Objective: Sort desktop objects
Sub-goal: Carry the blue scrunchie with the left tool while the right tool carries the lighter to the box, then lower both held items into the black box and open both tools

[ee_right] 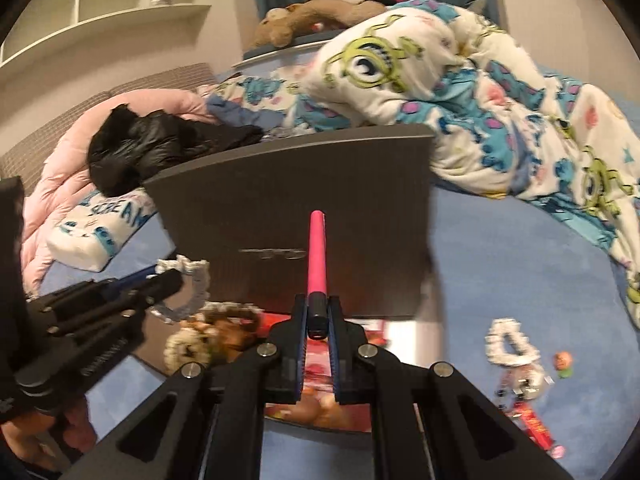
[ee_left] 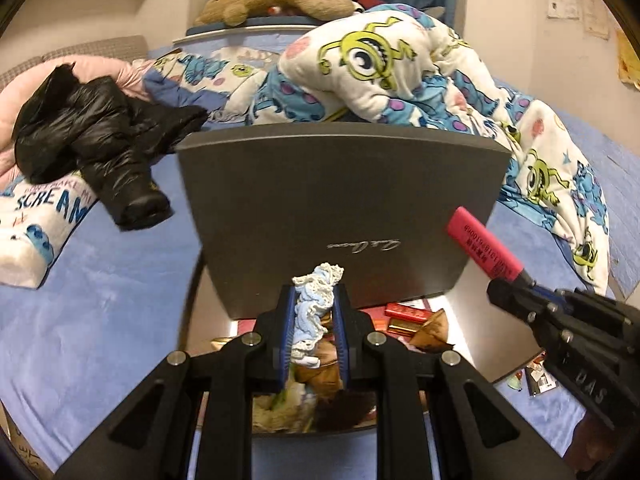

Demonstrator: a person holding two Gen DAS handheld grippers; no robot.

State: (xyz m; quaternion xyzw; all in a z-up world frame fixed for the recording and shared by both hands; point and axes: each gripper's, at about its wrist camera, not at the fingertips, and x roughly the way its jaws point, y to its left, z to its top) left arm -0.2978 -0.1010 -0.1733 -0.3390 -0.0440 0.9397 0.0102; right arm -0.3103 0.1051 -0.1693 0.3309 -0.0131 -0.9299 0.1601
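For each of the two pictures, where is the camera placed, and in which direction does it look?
Left wrist: sits on the left gripper, looks forward and down over the grey lid toward the bed; own jaws shut on a lace scrunchie.
Right wrist: sits on the right gripper, looks the same way; own jaws shut on a pink marker; a hand shows lower left.
Shared: lid, blanket, black jacket, and each view shows the other gripper.

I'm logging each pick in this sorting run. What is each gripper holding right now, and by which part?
The left gripper clamps a white and blue crocheted scrunchie across its band. The right gripper grips a pink highlighter by its black end.
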